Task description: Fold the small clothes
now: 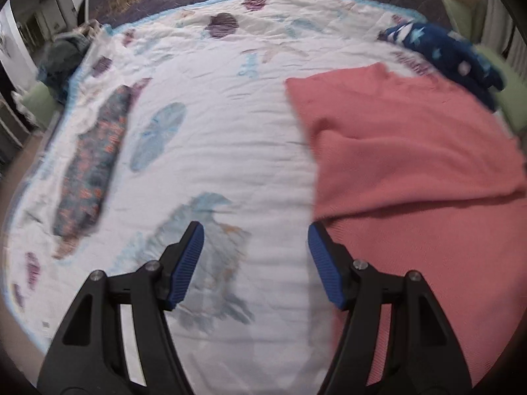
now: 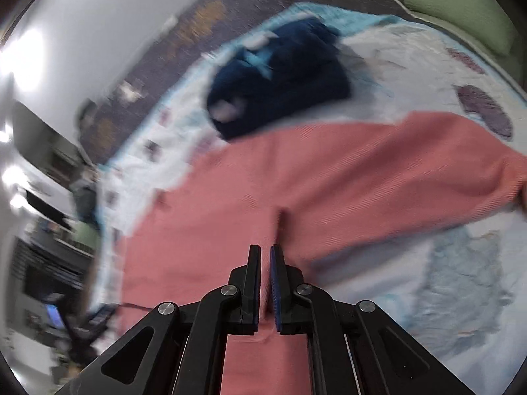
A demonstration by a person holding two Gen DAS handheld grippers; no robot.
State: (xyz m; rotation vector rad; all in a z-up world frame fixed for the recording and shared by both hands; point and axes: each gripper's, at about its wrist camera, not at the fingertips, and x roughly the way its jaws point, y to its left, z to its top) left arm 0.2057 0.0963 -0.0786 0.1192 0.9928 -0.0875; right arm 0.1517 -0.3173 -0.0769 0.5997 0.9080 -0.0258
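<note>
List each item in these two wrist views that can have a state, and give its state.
left gripper: open, empty, above the quilt.
right gripper: shut on the pink garment.
pink garment: partly folded, creased.
navy star garment: bunched, unfolded.
patterned garment: folded narrow, lying flat.
quilt: spread out.

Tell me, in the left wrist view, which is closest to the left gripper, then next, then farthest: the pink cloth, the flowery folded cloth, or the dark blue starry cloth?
From the left gripper:
1. Pink knitted cloth, right beside its right finger.
2. Flowery dark folded cloth, off to the left.
3. Dark blue starry cloth, far right, at the quilt's edge.
</note>
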